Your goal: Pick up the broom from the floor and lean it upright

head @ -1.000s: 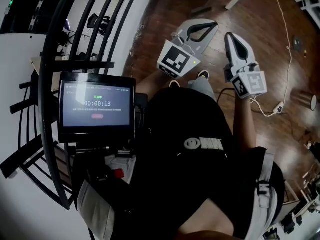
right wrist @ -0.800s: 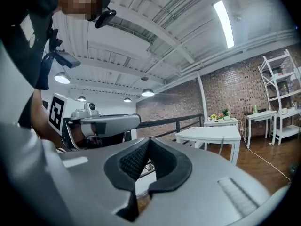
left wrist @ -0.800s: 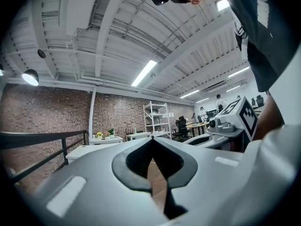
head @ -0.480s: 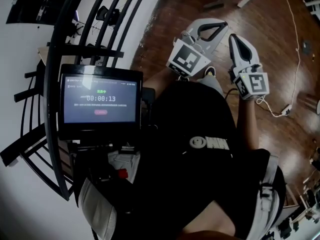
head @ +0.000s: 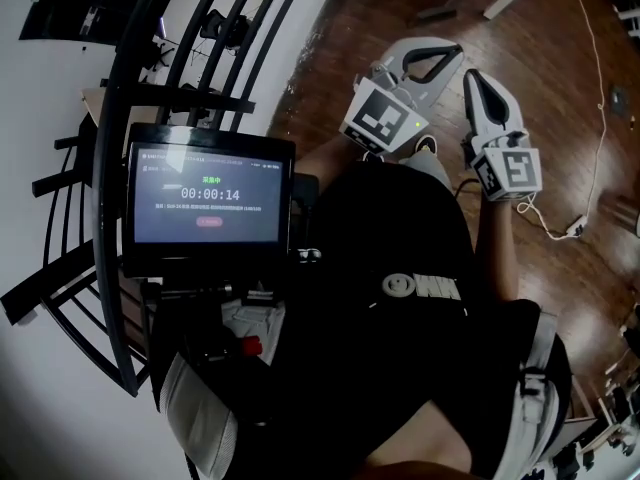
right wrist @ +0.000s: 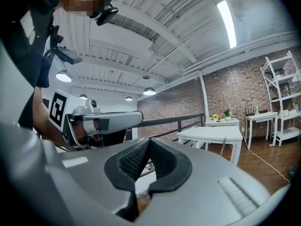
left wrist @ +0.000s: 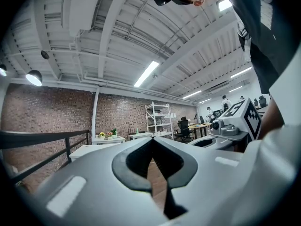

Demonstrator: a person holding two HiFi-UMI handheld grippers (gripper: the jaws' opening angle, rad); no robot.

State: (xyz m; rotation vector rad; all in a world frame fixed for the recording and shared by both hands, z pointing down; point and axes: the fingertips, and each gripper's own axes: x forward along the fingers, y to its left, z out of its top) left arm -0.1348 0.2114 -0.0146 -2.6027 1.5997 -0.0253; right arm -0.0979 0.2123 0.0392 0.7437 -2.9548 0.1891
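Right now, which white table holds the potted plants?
The leftmost small table against the brick wall; plants stand on its left end. The big near table by the railing looks bare.

Railing (head: pixel 105 168) left; open floor (head: pixel 330 28) ahead; cable (head: pixel 574 230) right.

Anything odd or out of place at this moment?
No broom shows in any view. The left tongs and right tongs are shut and empty. A white cable trails loose across the wood floor at right; nothing else stands out.
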